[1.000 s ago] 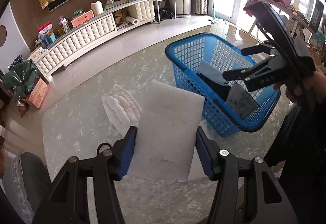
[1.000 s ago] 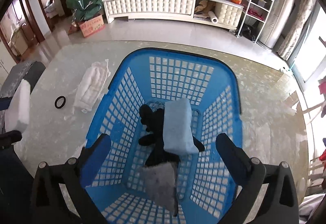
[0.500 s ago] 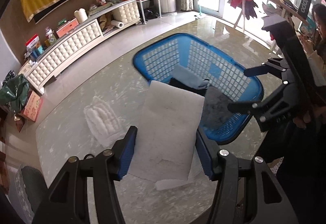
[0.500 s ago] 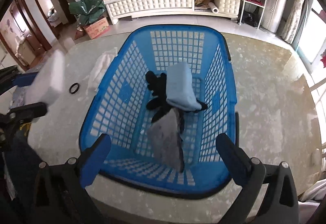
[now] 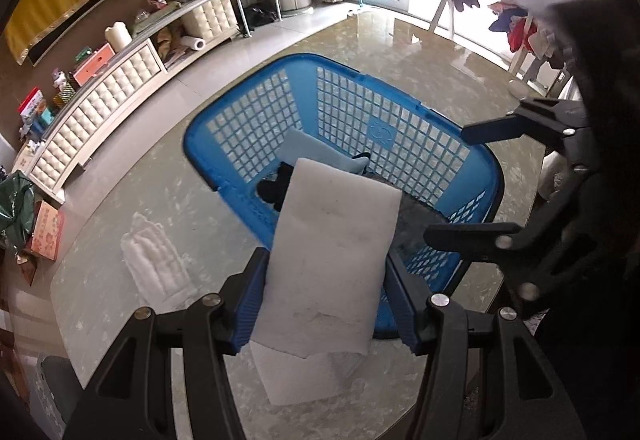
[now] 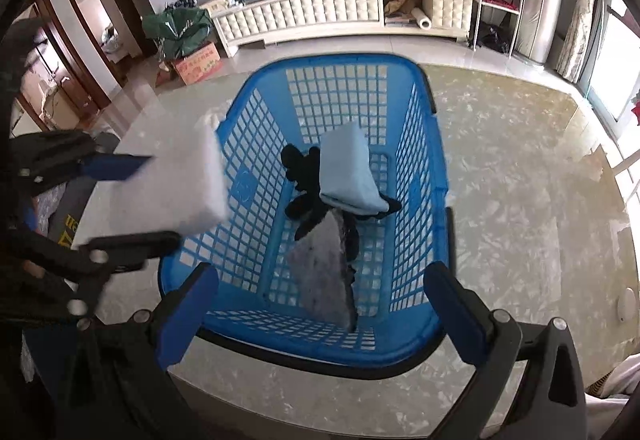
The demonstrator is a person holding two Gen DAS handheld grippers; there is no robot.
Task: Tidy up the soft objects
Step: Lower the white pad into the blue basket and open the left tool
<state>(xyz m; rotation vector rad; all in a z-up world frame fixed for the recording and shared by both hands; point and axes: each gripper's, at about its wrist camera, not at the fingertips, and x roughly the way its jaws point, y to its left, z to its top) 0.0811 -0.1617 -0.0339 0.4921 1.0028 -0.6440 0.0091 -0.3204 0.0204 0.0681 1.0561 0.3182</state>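
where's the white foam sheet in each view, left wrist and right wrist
Left wrist: the white foam sheet fills the lower centre, clamped by the left gripper.
Right wrist: it sits at the left edge, over the basket's rim.
Shared landmark: the blue basket.

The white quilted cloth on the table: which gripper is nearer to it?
Left. The left gripper hangs beside the white quilted cloth; the right gripper is over the blue basket.
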